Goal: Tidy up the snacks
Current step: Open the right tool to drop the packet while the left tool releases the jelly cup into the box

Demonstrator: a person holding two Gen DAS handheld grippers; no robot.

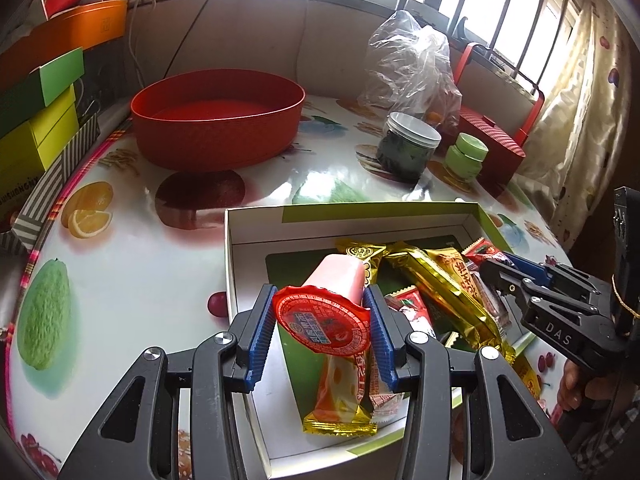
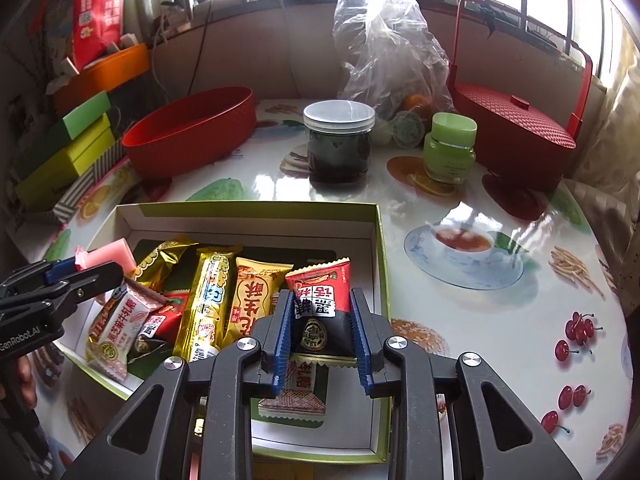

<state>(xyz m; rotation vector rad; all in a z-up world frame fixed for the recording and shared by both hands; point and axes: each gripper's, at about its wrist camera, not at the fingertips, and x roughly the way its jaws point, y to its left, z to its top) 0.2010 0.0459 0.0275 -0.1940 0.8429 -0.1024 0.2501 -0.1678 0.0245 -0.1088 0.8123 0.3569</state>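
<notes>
A round, textured red plastic tub [image 1: 216, 120] stands empty at the left. In the shallow white cardboard box [image 2: 378, 248] lie glossy foil snack packets. The left gripper [image 1: 322, 304] clamps a pink jelly cup with a red foil lid [image 1: 320, 322]. The right gripper [image 2: 320, 320] straddles a red-and-black sachet [image 2: 318, 296]; whether it grips is unclear.

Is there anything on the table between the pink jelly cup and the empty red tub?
Nothing visible. The left tongs hold the jelly cup over the snack box; only bare tablecloth lies before the red tub.
</notes>
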